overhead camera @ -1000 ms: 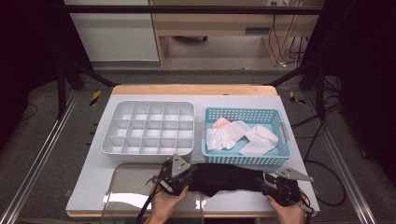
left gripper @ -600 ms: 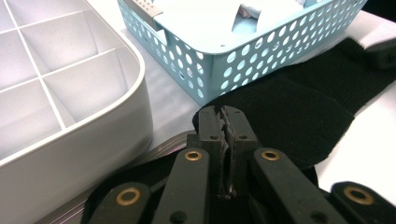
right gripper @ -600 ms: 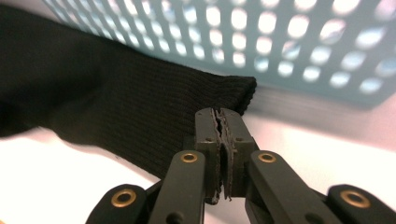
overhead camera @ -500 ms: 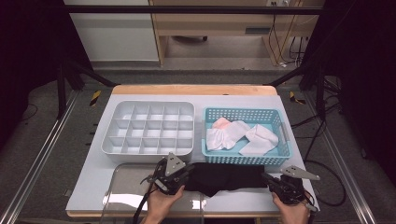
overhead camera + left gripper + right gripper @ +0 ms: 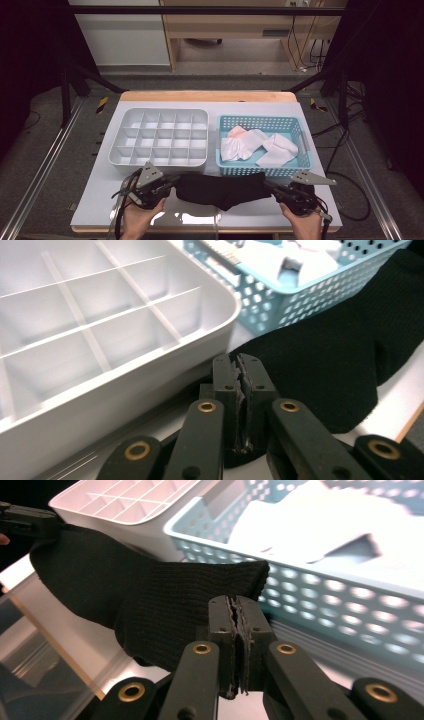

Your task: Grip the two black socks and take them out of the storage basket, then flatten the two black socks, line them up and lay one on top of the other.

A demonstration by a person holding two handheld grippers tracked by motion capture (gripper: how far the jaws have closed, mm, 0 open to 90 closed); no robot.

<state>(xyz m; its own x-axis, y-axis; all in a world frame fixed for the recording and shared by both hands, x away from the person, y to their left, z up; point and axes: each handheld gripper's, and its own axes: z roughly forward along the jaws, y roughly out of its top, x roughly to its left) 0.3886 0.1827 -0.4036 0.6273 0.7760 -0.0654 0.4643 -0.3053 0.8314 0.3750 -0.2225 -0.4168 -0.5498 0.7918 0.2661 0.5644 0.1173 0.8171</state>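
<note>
Two grippers pinch one black sock (image 5: 222, 189) by its ends: left gripper (image 5: 170, 182) clamped on one end, right gripper (image 5: 271, 188) on the other. Its long axis runs left-right, stretched between them along the table's (image 5: 95, 200) near edge, before the blue basket (image 5: 260, 171).

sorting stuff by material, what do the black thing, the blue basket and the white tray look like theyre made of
Black sock: knitted fabric, matte; fine ribbing shows near its edge. Blue basket: probably moulded plastic, with regular rows of holes in its walls. White divided tray: likely smooth plastic, faintly glossy, with thin walls between compartments.
</note>
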